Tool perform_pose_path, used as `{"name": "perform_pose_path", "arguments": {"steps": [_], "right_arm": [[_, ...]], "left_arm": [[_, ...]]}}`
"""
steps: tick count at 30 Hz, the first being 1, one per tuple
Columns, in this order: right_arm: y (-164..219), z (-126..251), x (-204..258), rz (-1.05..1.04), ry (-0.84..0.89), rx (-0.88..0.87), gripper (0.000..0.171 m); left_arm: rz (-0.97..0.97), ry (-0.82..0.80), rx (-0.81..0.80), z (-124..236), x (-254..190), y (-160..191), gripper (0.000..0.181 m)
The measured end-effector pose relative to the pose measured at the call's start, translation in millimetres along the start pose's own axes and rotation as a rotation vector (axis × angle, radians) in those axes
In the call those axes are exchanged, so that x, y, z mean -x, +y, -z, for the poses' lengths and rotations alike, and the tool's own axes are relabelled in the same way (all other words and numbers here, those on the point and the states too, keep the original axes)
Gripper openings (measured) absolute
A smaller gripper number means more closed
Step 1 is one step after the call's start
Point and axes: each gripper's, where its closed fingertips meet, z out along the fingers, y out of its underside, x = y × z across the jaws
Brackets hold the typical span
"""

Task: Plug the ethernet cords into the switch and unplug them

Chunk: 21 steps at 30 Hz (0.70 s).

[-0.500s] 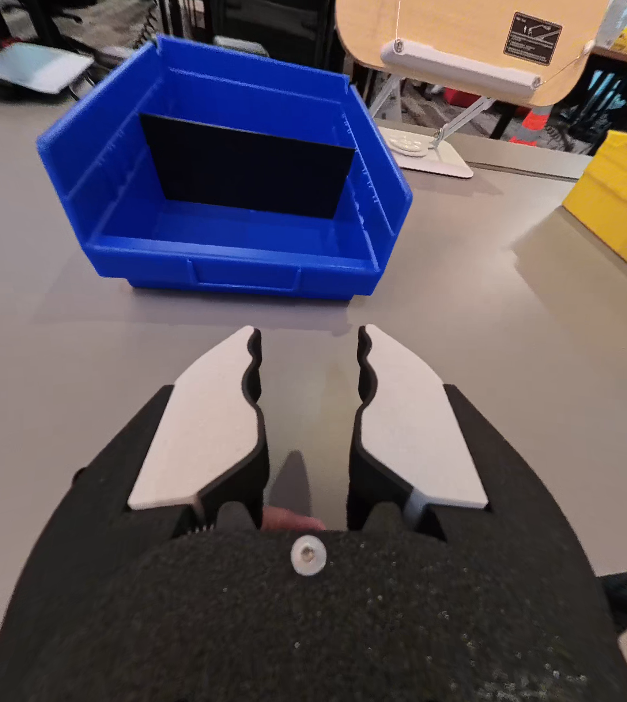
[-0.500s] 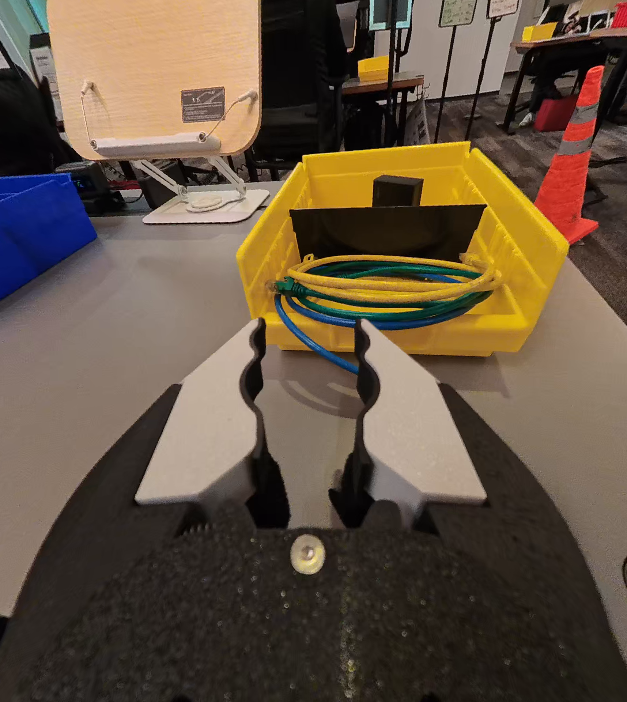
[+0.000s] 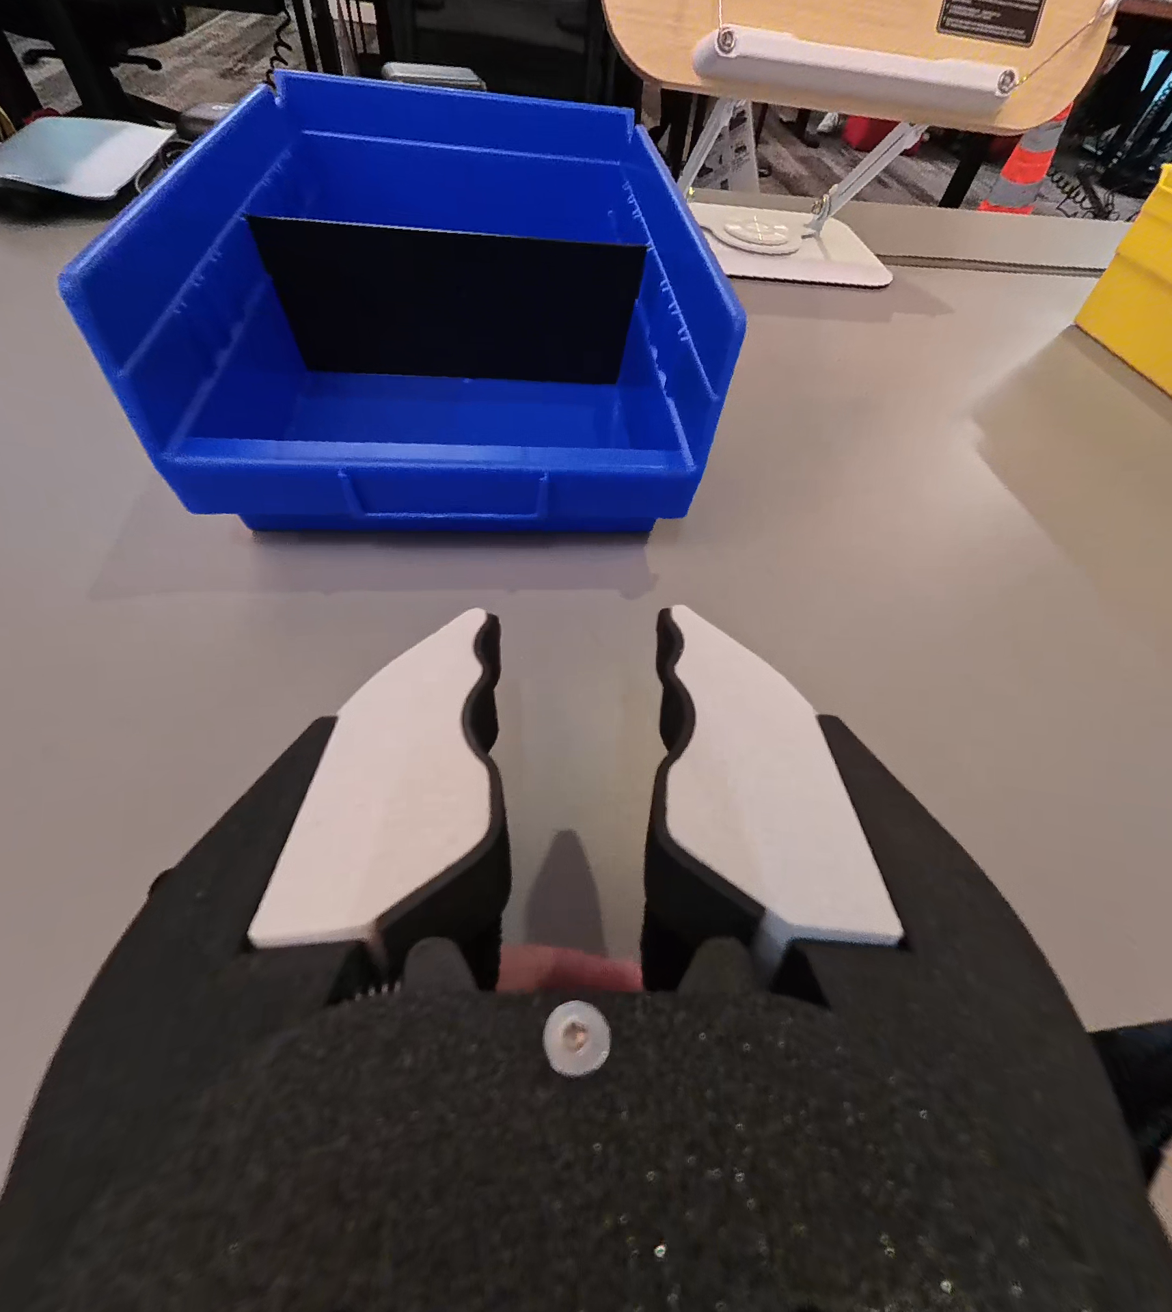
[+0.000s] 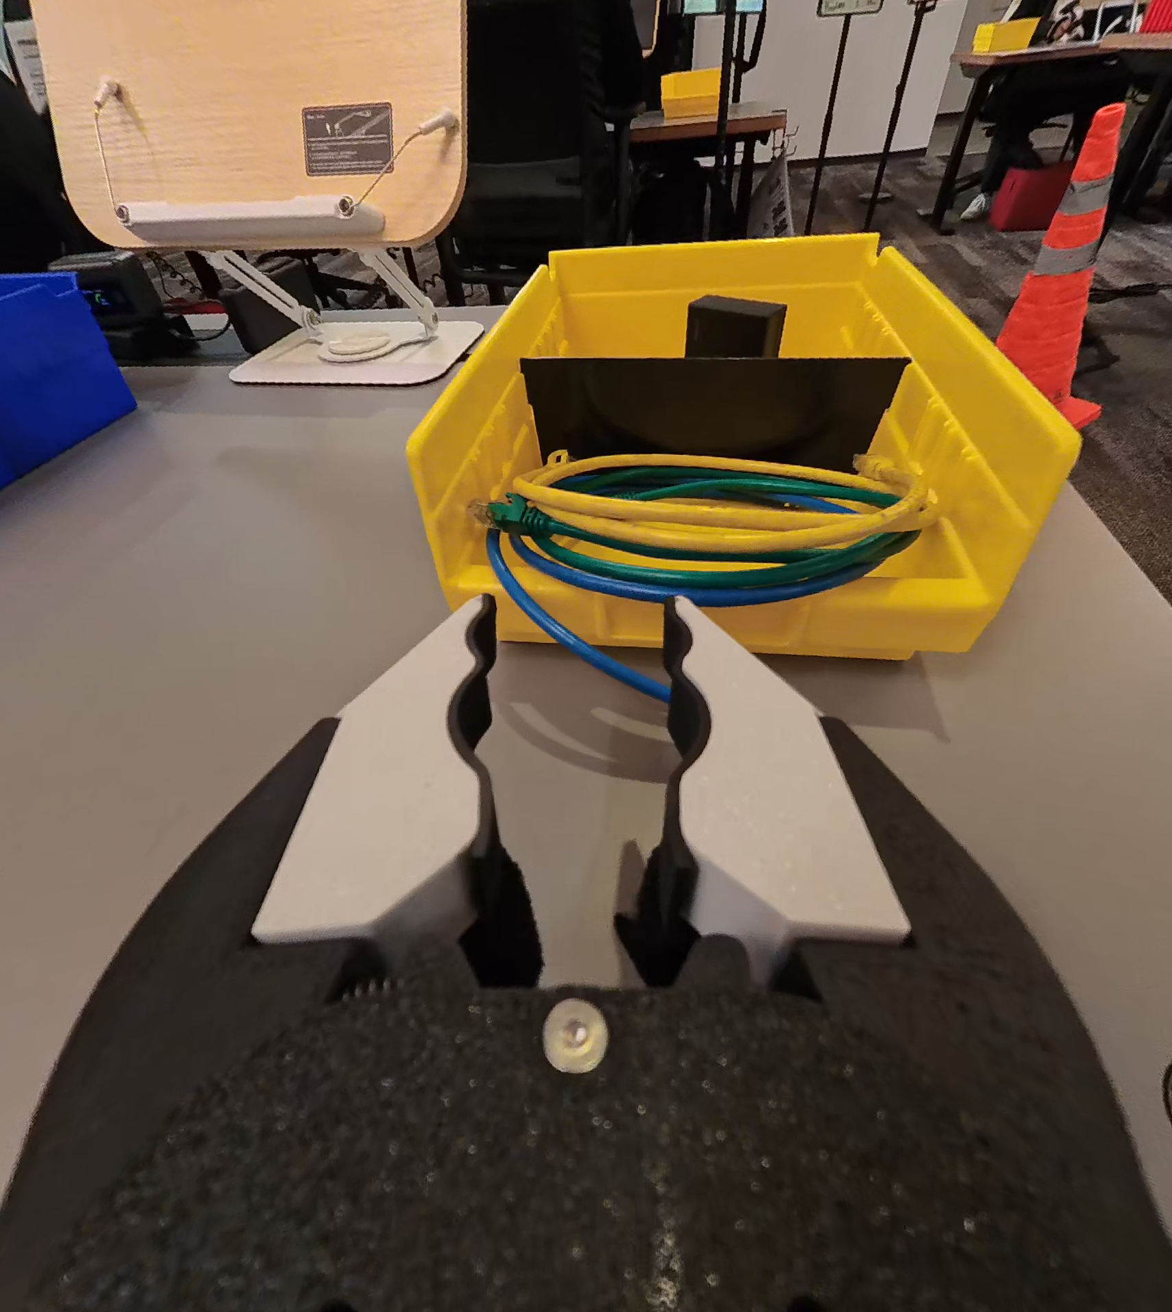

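- Cords (image 4: pixel 710 525) lie coiled in the yellow bin (image 4: pixel 1009 454) at our twelve o'clock — none plugged yet.
- Our left gripper (image 3: pixel 577 632) and right gripper (image 4: pixel 579 618) gape, grasping nothing.
- We judge the black box (image 4: pixel 735 328) behind the divider to be the switch; all steps remain.

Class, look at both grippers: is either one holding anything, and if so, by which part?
Nothing is held. The left gripper and right gripper are both open over the table; the cords lie in the yellow bin.
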Motion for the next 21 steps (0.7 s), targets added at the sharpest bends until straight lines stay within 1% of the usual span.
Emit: {"name": "perform_pose_path", "arguments": {"steps": [8, 12, 15, 16, 18, 20, 21], "right_arm": [[2, -4, -4, 0.000, 0.009, 0.010, 0.046], [3, -4, -1, 0.002, 0.005, 0.021, 0.046], [3, -4, 2, -0.006, -0.005, 0.020, 0.046], [2, -5, 8, -0.020, -0.025, 0.016, 0.045], [-9, -15, 35, -0.091, -0.099, -0.014, 0.045], [-16, -40, 61, -0.115, -0.114, 0.022, 0.050], [-19, -53, 67, -0.101, -0.088, 0.031, 0.050]], "left_arm": [[-0.043, 0.023, 0.024, -9, -10, 3, 0.042], [-0.057, 0.024, 0.020, -7, -11, 3, 0.041], [-0.032, 0.042, 0.023, -5, -14, 4, 0.041], [-0.014, 0.058, 0.029, -5, -16, 4, 0.041], [0.009, 0.090, 0.031, -5, -21, 4, 0.041], [0.003, 0.104, 0.034, -7, -25, 5, 0.041], [-0.007, 0.109, 0.040, -8, -28, 6, 0.041]]}}
